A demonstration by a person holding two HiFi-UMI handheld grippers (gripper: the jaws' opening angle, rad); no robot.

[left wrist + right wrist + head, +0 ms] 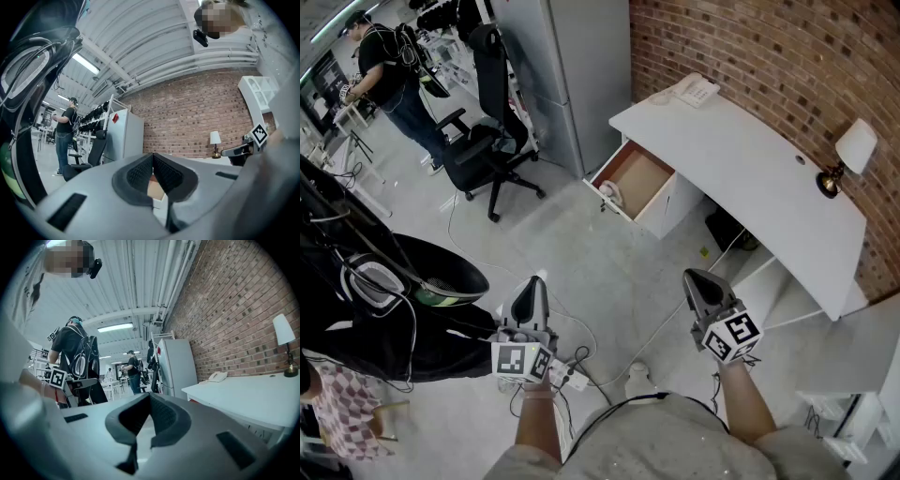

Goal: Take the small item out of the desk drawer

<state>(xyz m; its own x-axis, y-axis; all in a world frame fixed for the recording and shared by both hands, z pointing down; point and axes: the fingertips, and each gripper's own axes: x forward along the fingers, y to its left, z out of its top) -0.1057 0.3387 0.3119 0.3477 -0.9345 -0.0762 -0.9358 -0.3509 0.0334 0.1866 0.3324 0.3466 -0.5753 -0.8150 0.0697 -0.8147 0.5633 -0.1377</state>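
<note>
Running along the brick wall point(750, 47) at the right of the head view, the white desk point(741, 141) has its drawer point(639, 176) open toward the upper centre of the frame. The small item point(609, 193), pale and rounded, lies in the drawer's lower-left corner. Both tools are well apart from it, low in the frame over the grey floor point(609, 272). The left gripper point(532, 284) is left of centre and the right gripper point(694, 277) is right of centre, each with its jaws pressed together and nothing between them.

The item is too small to identify, and the drawer's far end is tucked under the desktop.

A grey cabinet point(572, 66) stands at the top, with a black office chair point(487, 141) and a person point(384, 75) at upper left. A lamp point(848, 155) and a telephone point(694, 91) sit on the desk.
</note>
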